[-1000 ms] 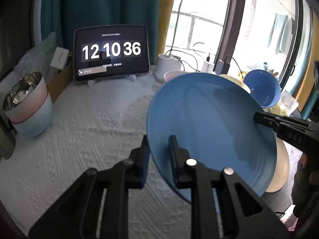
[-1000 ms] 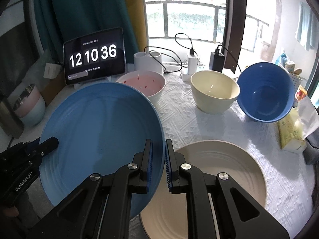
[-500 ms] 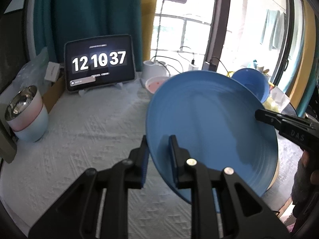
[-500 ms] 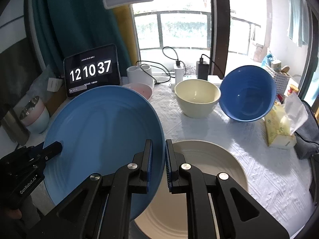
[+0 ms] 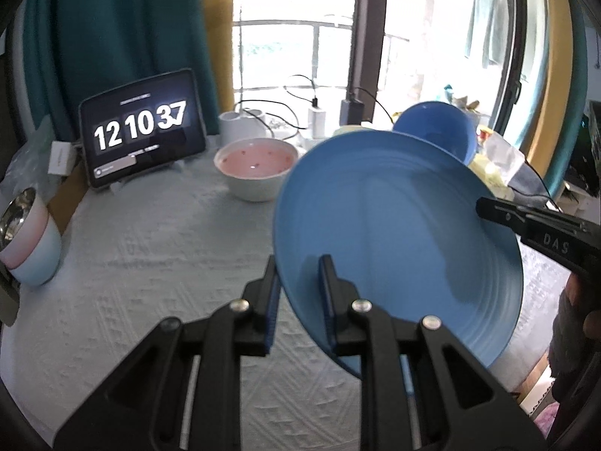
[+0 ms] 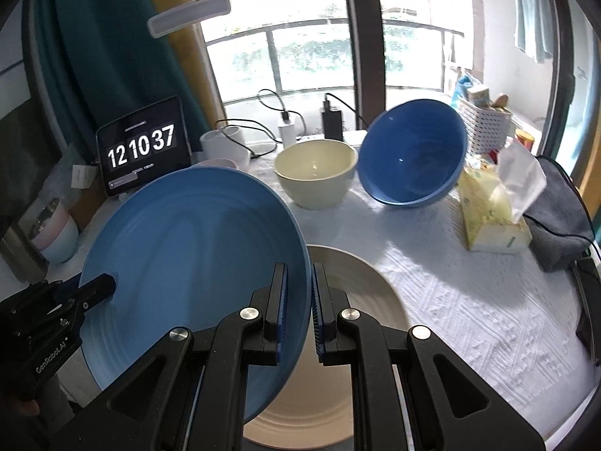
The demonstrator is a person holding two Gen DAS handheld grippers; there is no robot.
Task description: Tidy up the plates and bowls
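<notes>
A large blue plate [image 5: 398, 233] is held in the air, tilted, above the table. My left gripper [image 5: 298, 274] is shut on its left rim, and my right gripper [image 6: 299, 282] is shut on its right rim [image 6: 306, 263]. A cream plate [image 6: 360, 323] lies flat under it in the right wrist view. A pink-lined bowl [image 5: 255, 167], a cream bowl [image 6: 314, 173] and a tilted blue bowl [image 6: 411, 154] stand farther back.
A tablet clock [image 5: 141, 135] stands at the back left. Stacked cups [image 5: 26, 240] sit at the left edge. A tissue box [image 6: 488, 210] and grey cloth [image 6: 559, 218] lie at the right. Chargers and cables [image 6: 289, 127] line the window side.
Both grippers have risen with the blue plate, lifting it higher above the cream plate. The pink-lined bowl has come into the left wrist view.
</notes>
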